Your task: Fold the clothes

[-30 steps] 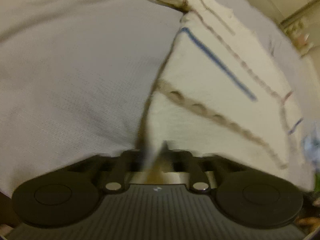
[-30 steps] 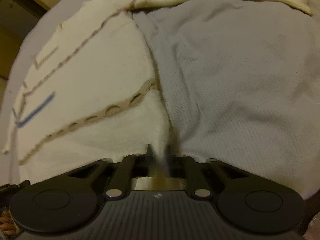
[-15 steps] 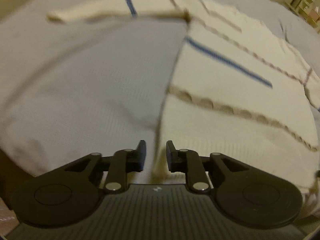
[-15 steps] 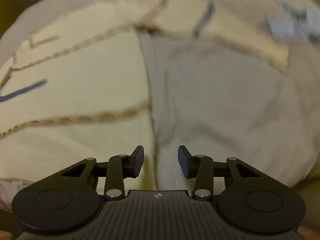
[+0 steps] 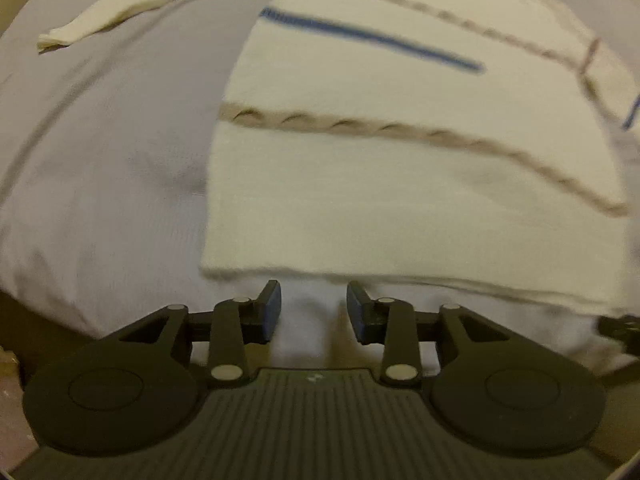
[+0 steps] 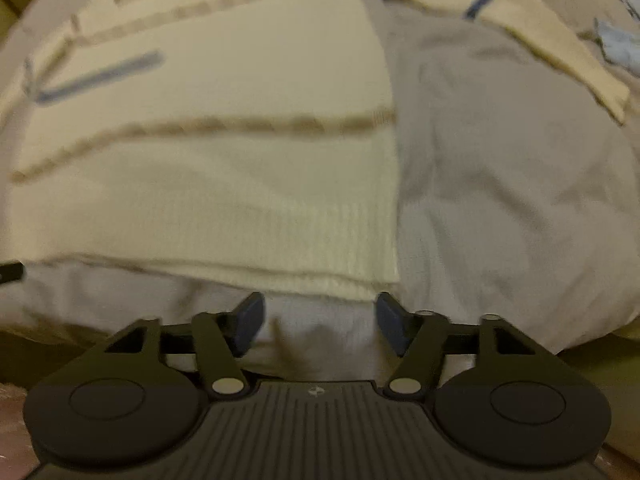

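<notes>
Both claws spread wide, empty, at the sweater hem.
Cream sweater [image 5: 400, 200] lies flat on grey bed sheet [image 5: 100, 160], just ahead of left claw [image 5: 314, 312] and right claw [image 6: 320, 320]; hem crosswise, body running away, sleeve [image 6: 560, 52] out right.

Cream knit sweater [image 5: 400, 184], tan scalloped and blue stripes. Body lies flat on grey sheet [image 5: 112, 168], ribbed hem nearest, doubled at the edge. One sleeve [image 6: 560, 52] extended sideways.

One cream sweater [image 5: 400, 184], one grey sheet [image 5: 108, 168].
</notes>
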Tool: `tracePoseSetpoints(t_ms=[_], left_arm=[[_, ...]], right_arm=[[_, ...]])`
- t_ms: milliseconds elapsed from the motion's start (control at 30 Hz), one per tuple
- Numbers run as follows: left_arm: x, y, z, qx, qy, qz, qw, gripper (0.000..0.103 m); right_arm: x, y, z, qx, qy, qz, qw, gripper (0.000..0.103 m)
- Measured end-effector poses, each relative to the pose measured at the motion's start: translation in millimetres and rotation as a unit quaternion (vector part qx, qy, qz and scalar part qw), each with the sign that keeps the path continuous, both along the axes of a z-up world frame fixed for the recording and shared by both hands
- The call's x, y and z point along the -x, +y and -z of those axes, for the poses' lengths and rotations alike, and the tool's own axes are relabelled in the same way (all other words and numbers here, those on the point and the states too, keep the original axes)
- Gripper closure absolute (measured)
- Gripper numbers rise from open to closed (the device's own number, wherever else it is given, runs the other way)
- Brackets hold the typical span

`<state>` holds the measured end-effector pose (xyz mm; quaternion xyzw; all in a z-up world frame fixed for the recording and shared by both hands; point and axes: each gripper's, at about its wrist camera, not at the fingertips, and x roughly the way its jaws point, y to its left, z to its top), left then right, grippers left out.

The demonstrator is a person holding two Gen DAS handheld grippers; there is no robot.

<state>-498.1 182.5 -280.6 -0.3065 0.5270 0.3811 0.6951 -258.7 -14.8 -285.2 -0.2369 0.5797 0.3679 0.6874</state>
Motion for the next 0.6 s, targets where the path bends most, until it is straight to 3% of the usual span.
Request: tracePoseSetpoints(t_ms=[67, 167, 233, 300, 433, 600], left_arm=[[-5.4, -12.8, -30.3, -0.012, -0.005, 0.002, 0.9999, 0.067], [-19.9, -27.2, -74.7, -0.04, -0.01, 0.011, 0.9991, 0.058], [-28.0, -36.9, -101.0, -0.059, -0.012, 0.015, 0.9981, 0.055], [-31.2, -44.5, -124.6, -0.076, -0.013, 0.015, 0.9969, 0.045], [-33.7, -62.2, -157.4, -0.106, -0.016, 0.012, 0.9942, 0.039], [-33.1, -82.8, -177.9, -0.112, -0.017, 0.017, 0.9934, 0.039]], right_arm=[[-1.1, 4.1, -27.4, -0.021, -0.006, -0.003, 1.0, 0.012], [-9.1, 8.6, -71.7, -0.059, -0.023, -0.008, 0.998, 0.012], [-11.6, 10.8, -96.6, -0.074, -0.031, -0.013, 0.997, 0.007], [-10.1, 6.7, -116.1, -0.091, -0.042, -0.023, 0.995, 0.003], [-1.4, -7.0, -144.3, -0.107, -0.051, -0.033, 0.992, 0.003], [10.1, -22.9, -159.9, -0.116, -0.055, -0.04, 0.991, 0.003]])
